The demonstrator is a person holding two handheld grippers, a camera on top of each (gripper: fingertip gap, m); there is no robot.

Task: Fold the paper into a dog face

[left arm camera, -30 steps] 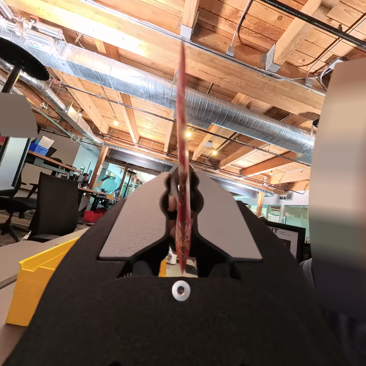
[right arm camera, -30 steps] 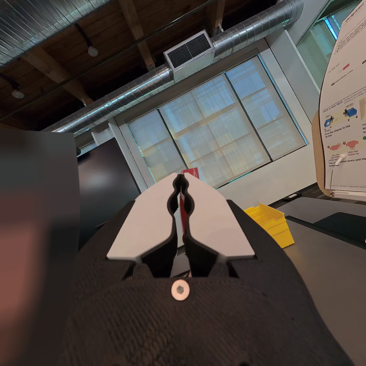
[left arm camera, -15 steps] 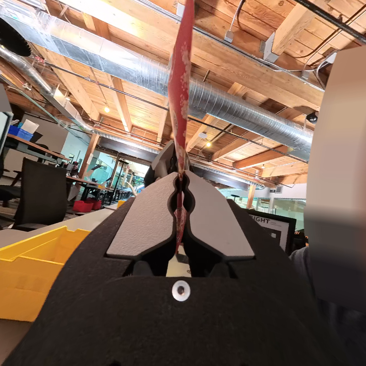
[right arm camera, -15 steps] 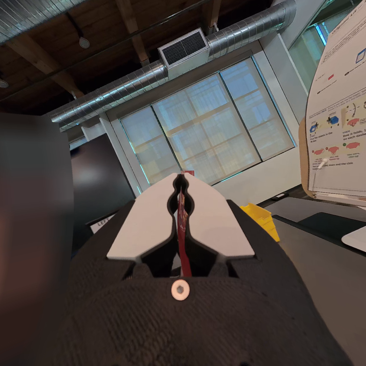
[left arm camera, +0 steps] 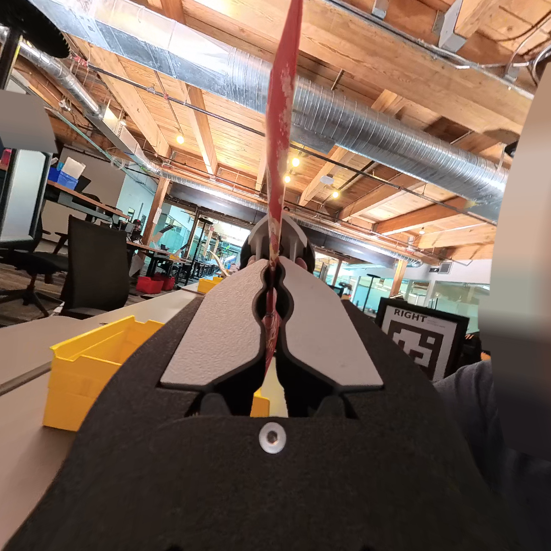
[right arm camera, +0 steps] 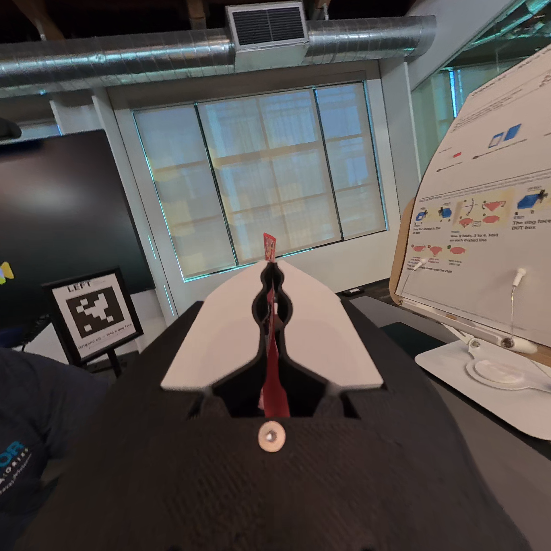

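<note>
A red patterned paper [left arm camera: 279,119] stands edge-on in the left wrist view, rising to the top of the frame. My left gripper [left arm camera: 272,265] is shut on its lower part. The right gripper [left arm camera: 275,238] shows just beyond, facing mine and also clamped on the paper. In the right wrist view my right gripper [right arm camera: 272,264] is shut on the same red paper [right arm camera: 269,246], which sticks out a little past the fingertips and runs down between the fingers [right arm camera: 226,328]. Both grippers hold the paper in the air above the table.
A yellow bin [left arm camera: 89,366] sits on the grey table [left arm camera: 24,423] at the left. A framed marker card [left arm camera: 417,337] stands at the right, another [right arm camera: 92,313] in the right wrist view. An instruction board [right arm camera: 477,223] on a white stand [right arm camera: 492,381] is at the right. A person's sleeve [right arm camera: 26,417] is near. Spacing between my two grippers at the tips: around 6 cm.
Both grippers have tilted down from the ceiling toward the room, still clamped on the paper. The two grippers now face each other close together, and the marker cards have come into view.
</note>
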